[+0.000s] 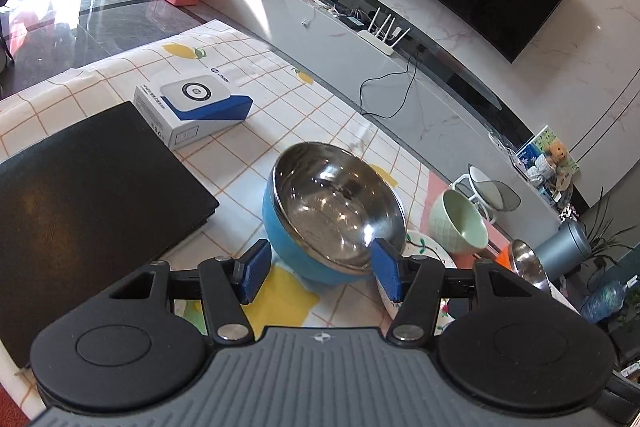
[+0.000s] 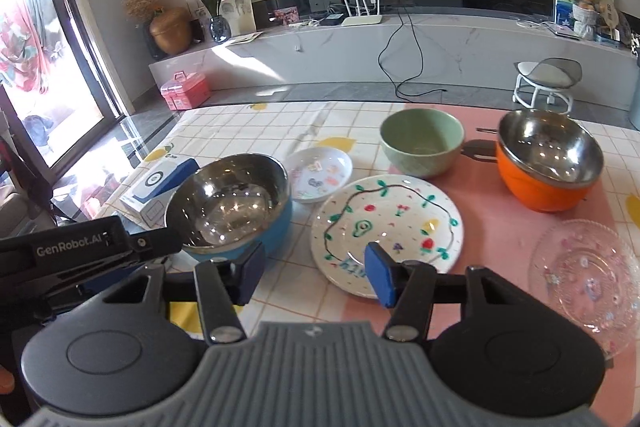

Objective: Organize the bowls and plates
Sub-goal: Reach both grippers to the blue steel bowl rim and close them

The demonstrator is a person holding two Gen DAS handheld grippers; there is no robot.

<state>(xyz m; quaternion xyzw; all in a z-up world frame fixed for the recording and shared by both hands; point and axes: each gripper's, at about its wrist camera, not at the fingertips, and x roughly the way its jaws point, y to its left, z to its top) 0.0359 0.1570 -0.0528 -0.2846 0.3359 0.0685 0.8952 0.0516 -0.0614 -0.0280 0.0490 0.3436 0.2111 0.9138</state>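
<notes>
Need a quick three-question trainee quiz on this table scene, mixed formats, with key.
1. True or false: the green bowl sits inside the orange bowl.
2. Multiple choice: which dish lies nearest the right gripper? A) clear glass plate B) big painted plate C) small white dish
3. Fill in: the left gripper has its jaws apart on either side of the ___ bowl.

Key: 1 false, they stand apart; 2 B; 3 blue.

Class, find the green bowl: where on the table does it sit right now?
In the right wrist view, the green bowl sits upright toward the table's far side, right of centre, just behind the large painted plate and left of the orange bowl.
</notes>
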